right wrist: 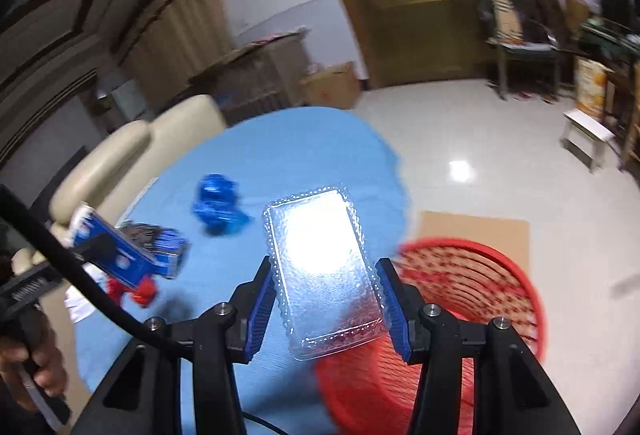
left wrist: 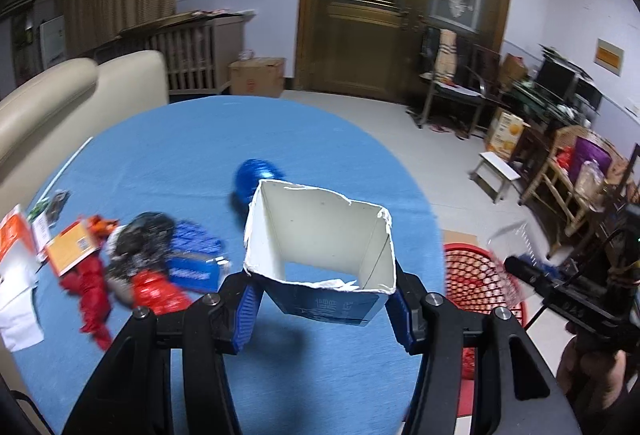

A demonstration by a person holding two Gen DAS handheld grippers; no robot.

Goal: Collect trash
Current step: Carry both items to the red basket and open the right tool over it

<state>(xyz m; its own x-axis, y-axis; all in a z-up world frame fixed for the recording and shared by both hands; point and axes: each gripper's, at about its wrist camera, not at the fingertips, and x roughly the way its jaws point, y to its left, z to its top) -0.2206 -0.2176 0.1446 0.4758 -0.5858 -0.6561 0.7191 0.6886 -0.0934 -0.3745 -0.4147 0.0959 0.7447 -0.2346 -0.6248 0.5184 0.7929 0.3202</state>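
Gripping carton (left wrist: 320, 235) upright, tray (right wrist: 324, 271) lengthwise

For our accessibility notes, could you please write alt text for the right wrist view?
The right gripper grips a clear plastic tray above the edge of a blue-covered table, beside a red mesh basket on the floor. At left, the left gripper holds a blue carton over scattered wrappers.

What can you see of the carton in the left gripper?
The carton is blue outside with pale print and white inside, seemingly cardboard. Its top is torn open with ragged edges and looks empty. It tilts away from the camera, above the blue table, clamped on both sides by the left gripper.
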